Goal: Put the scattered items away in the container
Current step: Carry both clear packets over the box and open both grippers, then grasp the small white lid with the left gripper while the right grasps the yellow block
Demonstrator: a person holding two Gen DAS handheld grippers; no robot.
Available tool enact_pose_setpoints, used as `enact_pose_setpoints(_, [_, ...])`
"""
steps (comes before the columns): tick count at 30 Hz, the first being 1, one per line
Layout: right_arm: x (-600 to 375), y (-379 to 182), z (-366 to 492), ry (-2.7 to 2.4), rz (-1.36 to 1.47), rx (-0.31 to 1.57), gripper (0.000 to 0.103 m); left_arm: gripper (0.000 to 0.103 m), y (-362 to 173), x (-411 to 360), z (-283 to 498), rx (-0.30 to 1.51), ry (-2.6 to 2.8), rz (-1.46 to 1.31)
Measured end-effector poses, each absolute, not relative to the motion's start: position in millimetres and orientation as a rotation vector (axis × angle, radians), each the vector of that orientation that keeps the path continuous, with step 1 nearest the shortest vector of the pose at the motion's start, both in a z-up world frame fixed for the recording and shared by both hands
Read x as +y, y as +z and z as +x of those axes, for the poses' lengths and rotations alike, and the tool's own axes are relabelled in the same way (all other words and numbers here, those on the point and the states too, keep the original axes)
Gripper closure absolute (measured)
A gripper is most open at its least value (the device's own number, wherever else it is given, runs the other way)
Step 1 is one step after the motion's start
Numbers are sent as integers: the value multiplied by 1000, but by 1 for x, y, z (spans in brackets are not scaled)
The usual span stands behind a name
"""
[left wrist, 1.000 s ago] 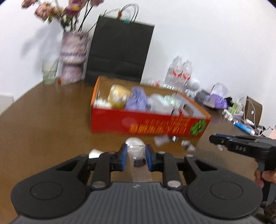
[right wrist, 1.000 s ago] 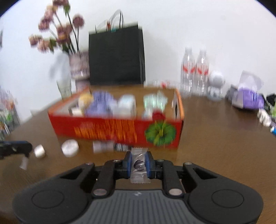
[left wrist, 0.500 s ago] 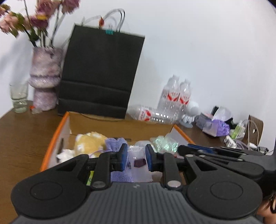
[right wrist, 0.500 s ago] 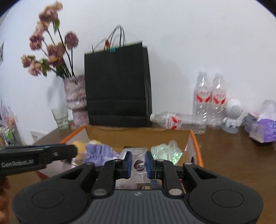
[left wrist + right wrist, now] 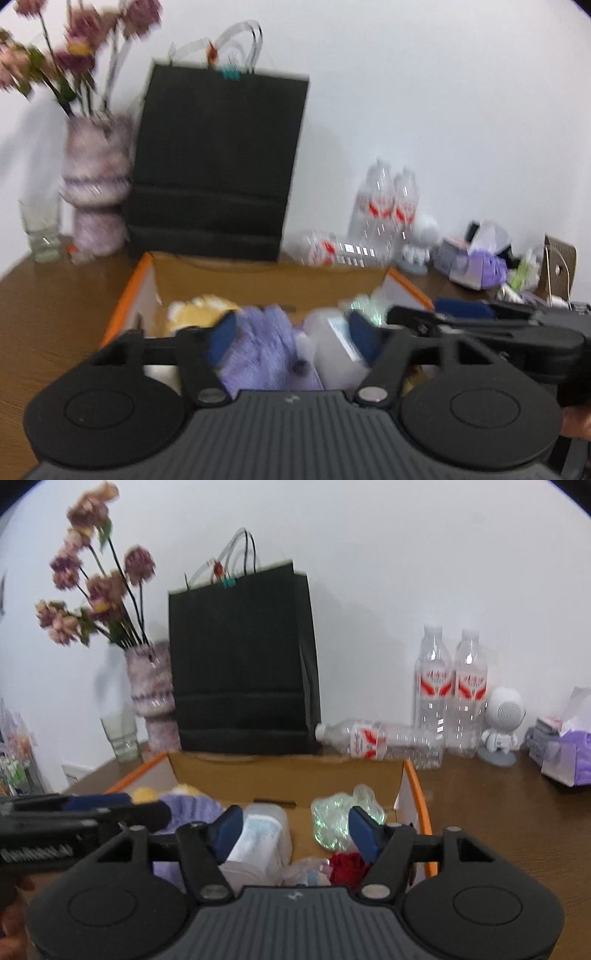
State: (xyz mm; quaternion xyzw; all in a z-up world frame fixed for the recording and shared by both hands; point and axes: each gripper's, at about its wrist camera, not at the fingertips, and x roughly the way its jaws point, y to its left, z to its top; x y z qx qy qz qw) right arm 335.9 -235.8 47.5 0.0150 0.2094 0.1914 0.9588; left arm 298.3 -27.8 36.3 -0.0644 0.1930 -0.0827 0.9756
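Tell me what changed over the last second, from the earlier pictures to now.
Both tongs went from in front of the box to above it. Then the left tongs let go of a clear bag with a dark piece, and the right tongs let go of a silver packet; both sets of jaws are opening, gripping nothing. The black bag, vase and bottles stayed put.

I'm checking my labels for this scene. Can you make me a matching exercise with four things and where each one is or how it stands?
Things:
1. black paper bag
2. purple knitted cloth
3. lone water bottle
4. small white robot figure

Places or states:
A. lying on its side behind the box
B. inside the cardboard box
C. standing upright beside the vase
D. standing right of the two upright bottles

Pairs: 1-C, 2-B, 3-A, 4-D
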Motion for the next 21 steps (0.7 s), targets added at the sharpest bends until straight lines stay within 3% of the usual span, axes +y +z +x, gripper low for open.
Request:
enact_pose_setpoints(1, [-238,51,328,385,37,407,24,15,41,-24,289,364,-154,-130])
enact_pose_setpoints(3, [-241,56,312,381,28,383,20,0,48,-16,272,335,-133,-130])
enact_pose_setpoints(13, [-255,38,211,428,-46,432,19,0,29,35,196,449,-70,-69])
enact_pose_setpoints(16, [-248,18,190,452,-79,500,22,6,14,42,183,507,-55,-24])
enact_pose_setpoints(17, [-245,12,186,464,-84,527,24,13,8,44,182,535,-50,-22])
enact_pose_setpoints(19, [-236,2,179,476,-106,566,38,23,-2,47,178,578,-47,-26])
enact_pose_setpoints(21, [-224,-4,175,483,-137,585,43,29,-11,48,179,608,-51,-24])
